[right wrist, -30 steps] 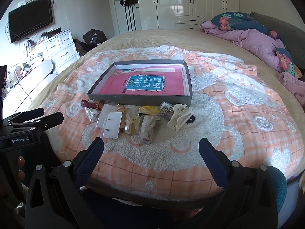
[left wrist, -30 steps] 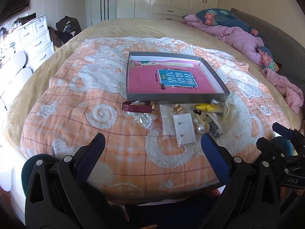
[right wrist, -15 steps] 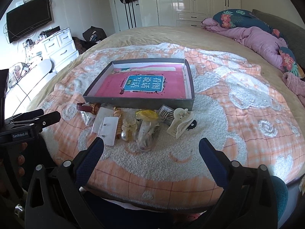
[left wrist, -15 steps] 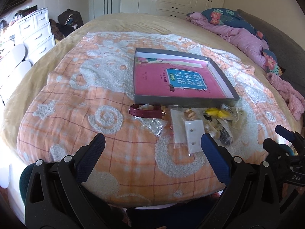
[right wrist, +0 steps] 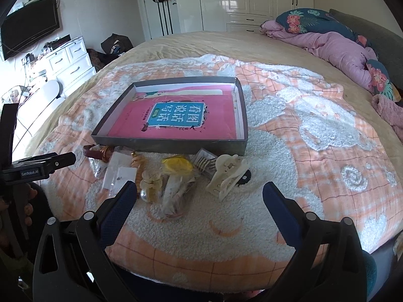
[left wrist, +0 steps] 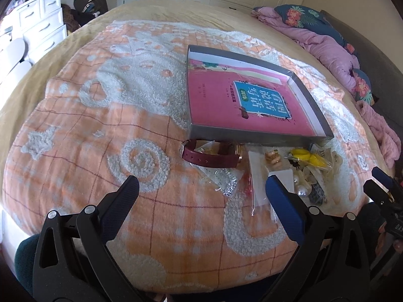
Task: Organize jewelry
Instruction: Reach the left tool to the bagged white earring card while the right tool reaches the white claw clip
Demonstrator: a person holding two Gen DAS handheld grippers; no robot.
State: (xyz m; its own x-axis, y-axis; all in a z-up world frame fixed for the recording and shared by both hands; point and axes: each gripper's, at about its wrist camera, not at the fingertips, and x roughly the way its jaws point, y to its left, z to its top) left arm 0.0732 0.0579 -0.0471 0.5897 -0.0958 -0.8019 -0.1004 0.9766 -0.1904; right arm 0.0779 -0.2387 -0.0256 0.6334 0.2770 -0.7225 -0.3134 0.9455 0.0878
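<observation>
A grey tray (left wrist: 254,136) (right wrist: 166,144) with a pink book lying in it rests on the orange and white blanket. In front of it lies a row of jewelry: a burgundy watch (left wrist: 214,156) (right wrist: 97,153), clear packets and an earring card (left wrist: 287,176) (right wrist: 123,175), pearls (left wrist: 301,190), a yellow piece (left wrist: 308,157) (right wrist: 177,166) and a cream hair claw (right wrist: 228,173). My left gripper (left wrist: 200,193) hovers open just short of the watch and packets. My right gripper (right wrist: 199,196) is open too, short of the hair claw and pearls. Neither holds anything.
A pink duvet and floral pillows (right wrist: 335,42) lie at the bed's far right. White drawers (right wrist: 68,63) stand left of the bed, wardrobes (right wrist: 241,0) behind it. The blanket (left wrist: 100,130) stretches left of the tray. The left gripper's body (right wrist: 37,168) shows in the right wrist view.
Both grippers have moved forward and lower toward the jewelry row; the left one now looks closer on the watch. Their jaws stay open and nothing on the bed has shifted.
</observation>
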